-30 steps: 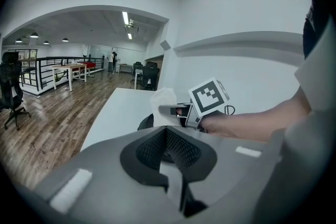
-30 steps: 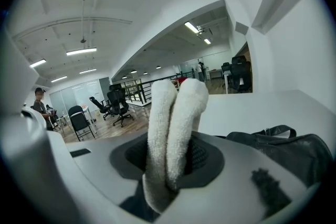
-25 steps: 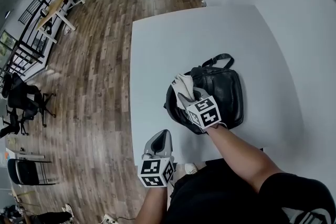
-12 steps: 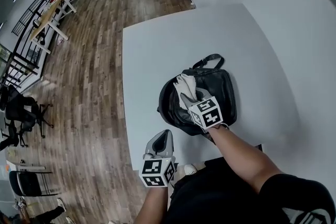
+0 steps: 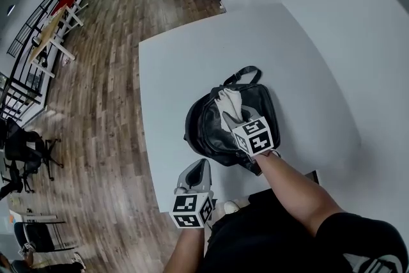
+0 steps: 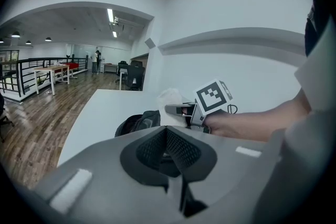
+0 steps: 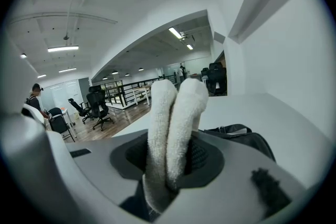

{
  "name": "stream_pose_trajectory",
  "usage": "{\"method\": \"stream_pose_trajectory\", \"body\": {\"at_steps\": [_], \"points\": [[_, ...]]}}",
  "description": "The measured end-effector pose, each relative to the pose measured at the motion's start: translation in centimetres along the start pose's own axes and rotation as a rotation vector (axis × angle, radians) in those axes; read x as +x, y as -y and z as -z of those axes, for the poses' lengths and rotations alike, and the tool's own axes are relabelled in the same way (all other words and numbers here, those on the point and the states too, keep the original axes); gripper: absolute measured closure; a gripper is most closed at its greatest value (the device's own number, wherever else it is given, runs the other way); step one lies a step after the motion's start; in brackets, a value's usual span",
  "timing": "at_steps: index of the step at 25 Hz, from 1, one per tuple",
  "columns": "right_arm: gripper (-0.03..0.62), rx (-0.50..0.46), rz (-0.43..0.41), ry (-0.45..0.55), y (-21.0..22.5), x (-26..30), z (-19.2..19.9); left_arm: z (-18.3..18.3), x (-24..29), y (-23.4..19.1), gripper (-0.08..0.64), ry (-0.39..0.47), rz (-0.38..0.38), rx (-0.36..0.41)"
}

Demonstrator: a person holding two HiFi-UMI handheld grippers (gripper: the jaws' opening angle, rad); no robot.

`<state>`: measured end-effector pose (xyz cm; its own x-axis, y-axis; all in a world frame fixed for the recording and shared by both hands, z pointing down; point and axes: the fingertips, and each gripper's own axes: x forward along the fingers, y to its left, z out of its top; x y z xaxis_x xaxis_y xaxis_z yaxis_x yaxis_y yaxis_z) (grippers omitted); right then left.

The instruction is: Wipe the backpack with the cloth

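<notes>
A black backpack (image 5: 211, 131) lies flat on the white table (image 5: 179, 61), its handle pointing away from me. My right gripper (image 5: 234, 116) is shut on a folded white cloth (image 5: 227, 100) and presses it on the backpack's upper face, near its middle. In the right gripper view the cloth (image 7: 173, 123) sticks up between the jaws, with the backpack (image 7: 251, 140) just behind. My left gripper (image 5: 195, 173) hovers at the table's near edge, apart from the backpack, jaws together and holding nothing. The left gripper view shows the backpack (image 6: 137, 122) and the right gripper (image 6: 181, 109) ahead.
The table's left edge drops to a wooden floor (image 5: 96, 105). A white wall (image 5: 358, 22) borders the table on the right. Office chairs (image 5: 25, 150) and desks (image 5: 54, 29) stand far off to the left. My dark-clothed body (image 5: 268, 233) is at the near edge.
The right gripper and the cloth have slid from the backpack's left part toward its middle. The head view has shifted. The left gripper has stayed in place.
</notes>
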<state>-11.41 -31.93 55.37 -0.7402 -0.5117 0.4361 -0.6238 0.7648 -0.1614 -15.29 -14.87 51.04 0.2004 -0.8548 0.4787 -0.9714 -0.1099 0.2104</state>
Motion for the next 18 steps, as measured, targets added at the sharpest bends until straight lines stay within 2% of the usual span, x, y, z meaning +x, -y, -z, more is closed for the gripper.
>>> {"method": "stream_pose_trajectory", "body": {"at_steps": [18], "points": [[0.465, 0.027, 0.185, 0.052, 6.5, -5.9, -0.6, -0.6, 1.5, 3.3, 0.552, -0.002, 0.116, 0.056]]}}
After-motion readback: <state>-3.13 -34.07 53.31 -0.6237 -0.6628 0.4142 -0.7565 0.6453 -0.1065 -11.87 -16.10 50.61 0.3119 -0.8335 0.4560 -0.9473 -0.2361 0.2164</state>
